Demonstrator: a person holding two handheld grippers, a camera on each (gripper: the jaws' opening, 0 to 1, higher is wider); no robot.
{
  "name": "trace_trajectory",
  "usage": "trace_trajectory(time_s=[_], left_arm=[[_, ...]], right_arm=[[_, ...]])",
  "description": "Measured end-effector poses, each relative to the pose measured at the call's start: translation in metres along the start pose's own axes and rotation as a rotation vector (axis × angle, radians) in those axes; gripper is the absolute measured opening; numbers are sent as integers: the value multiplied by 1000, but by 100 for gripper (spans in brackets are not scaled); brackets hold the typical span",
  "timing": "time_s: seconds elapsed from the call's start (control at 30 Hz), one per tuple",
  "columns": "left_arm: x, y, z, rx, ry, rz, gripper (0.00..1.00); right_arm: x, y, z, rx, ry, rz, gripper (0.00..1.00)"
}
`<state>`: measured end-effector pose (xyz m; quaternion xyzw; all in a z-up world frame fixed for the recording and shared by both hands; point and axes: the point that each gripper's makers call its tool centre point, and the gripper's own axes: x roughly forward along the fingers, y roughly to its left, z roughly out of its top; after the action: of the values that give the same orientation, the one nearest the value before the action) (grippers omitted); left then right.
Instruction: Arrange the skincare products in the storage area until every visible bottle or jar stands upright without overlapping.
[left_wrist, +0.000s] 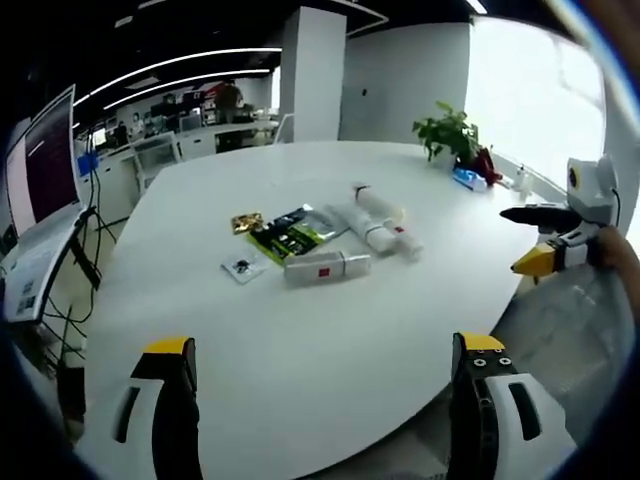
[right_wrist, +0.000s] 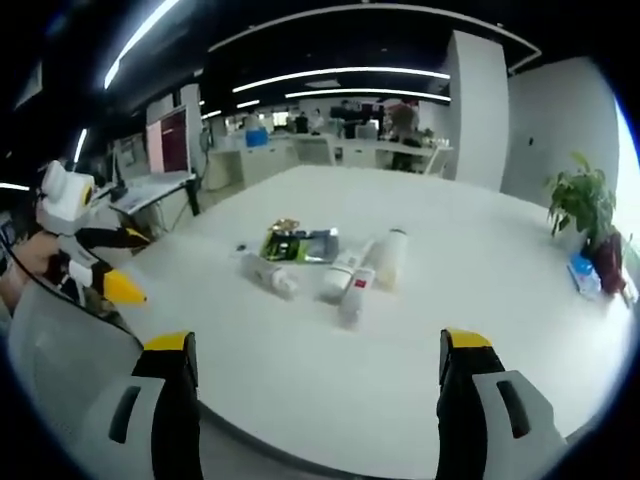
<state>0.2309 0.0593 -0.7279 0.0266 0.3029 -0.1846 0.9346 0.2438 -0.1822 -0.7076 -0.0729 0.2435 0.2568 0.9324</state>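
Both claws, left claw (left_wrist: 325, 365) and right claw (right_wrist: 315, 360), hang spread and empty; ahead of each, well apart, tubes (left_wrist: 328, 266) lie toppled on the counter (left_wrist: 300, 340), awaiting standing.

You work over a table (left_wrist: 300, 340) with a smooth white top that takes a soft sheen from the ceiling lights. The tubes (left_wrist: 372, 222) and the bottle (left_wrist: 326, 267) look like white plastic, faintly glossy. The green sachet (left_wrist: 283, 238) and the gold one (left_wrist: 246, 222) are shiny foil. Your grippers' jaws (right_wrist: 315, 400) are matt plastic, black with yellow tips.
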Motion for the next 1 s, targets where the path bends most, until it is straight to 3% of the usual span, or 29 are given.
trace_trajectory(time_s=[0.57,1.0], left_arm=[[0,-1,1,8,-4,-5,99],[1,1,2,5,-10,-19,99]], right_arm=[[3,9,-1,-66,12,31,100],[4,10,8,-72,-15,60,99]])
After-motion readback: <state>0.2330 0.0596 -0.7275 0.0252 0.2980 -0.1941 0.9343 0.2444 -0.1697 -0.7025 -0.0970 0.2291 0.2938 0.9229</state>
